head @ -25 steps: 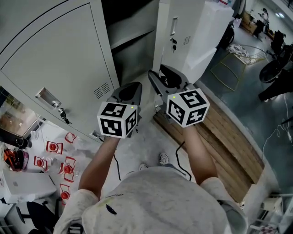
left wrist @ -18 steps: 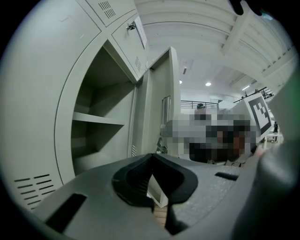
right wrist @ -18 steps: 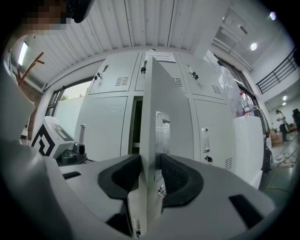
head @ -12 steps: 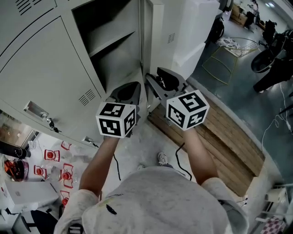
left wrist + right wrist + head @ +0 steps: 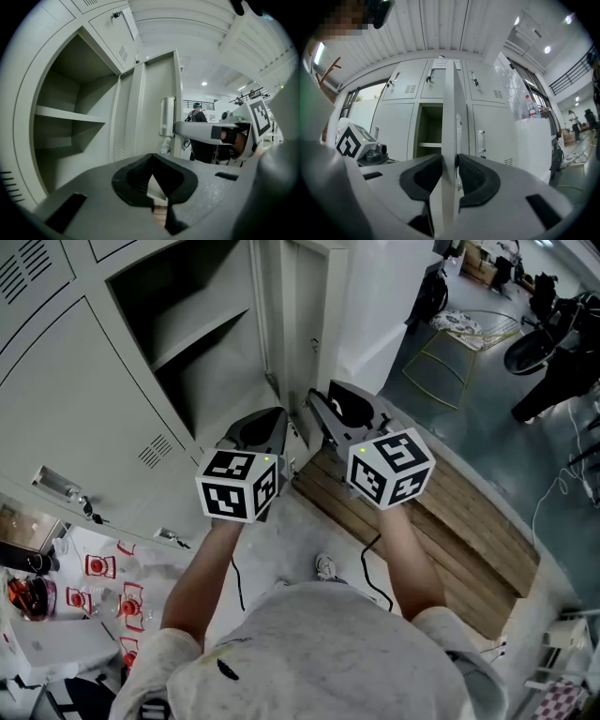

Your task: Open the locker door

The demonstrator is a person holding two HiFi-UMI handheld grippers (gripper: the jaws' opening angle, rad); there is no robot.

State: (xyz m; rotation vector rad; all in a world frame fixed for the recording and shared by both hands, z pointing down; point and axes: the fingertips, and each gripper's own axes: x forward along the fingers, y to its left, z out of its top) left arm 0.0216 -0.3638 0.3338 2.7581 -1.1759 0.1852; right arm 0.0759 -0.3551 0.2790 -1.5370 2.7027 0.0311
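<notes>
Two grippers face pale grey sheet-metal lockers in the head view: the left gripper hangs free, and the right gripper meets the locker door, which stands swung wide. In the left gripper view, its black pads are pressed together on nothing, with a flat shelf in the open bay beyond. In the right gripper view, ribbed pads pinch the door's thin edge.

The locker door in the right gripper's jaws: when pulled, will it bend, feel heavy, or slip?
Likely stiff: the locker door shows as a straight, thin metal panel between the right gripper's closed jaws. It should swing on its hinged side rather than lift, so feel light. Its smooth painted face might let the grip slip.
</notes>
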